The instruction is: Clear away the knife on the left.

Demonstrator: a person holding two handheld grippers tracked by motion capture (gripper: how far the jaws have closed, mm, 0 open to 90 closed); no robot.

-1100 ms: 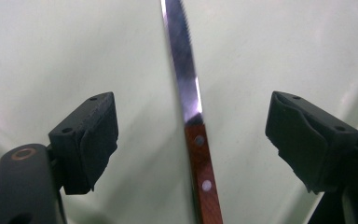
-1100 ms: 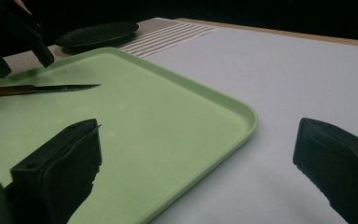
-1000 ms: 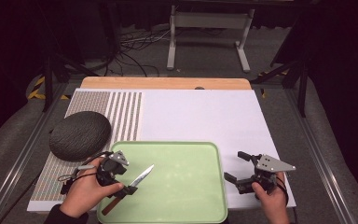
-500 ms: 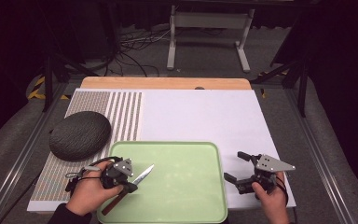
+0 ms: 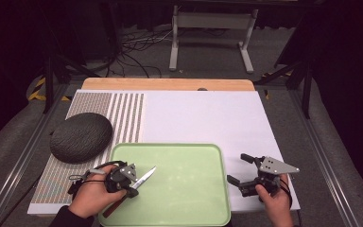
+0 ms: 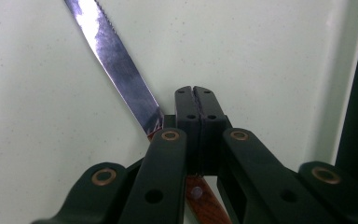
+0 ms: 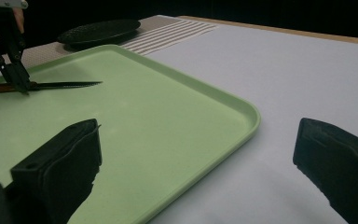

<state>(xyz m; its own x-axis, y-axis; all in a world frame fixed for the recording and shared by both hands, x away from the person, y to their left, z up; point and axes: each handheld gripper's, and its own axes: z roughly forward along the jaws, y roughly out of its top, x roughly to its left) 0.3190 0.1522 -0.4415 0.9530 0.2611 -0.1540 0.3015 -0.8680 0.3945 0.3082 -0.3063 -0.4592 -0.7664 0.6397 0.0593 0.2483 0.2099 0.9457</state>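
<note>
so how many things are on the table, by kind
tray: 1
knife: 1
dark round pad: 1
striped mat: 1
total: 4

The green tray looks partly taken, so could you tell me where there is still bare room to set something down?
The green tray is bare across its middle and right, up to the rim by the right gripper. Its left corner is crowded by the left gripper and the knife. The white board beyond the tray is bare; the dark mat fills the left.
</note>
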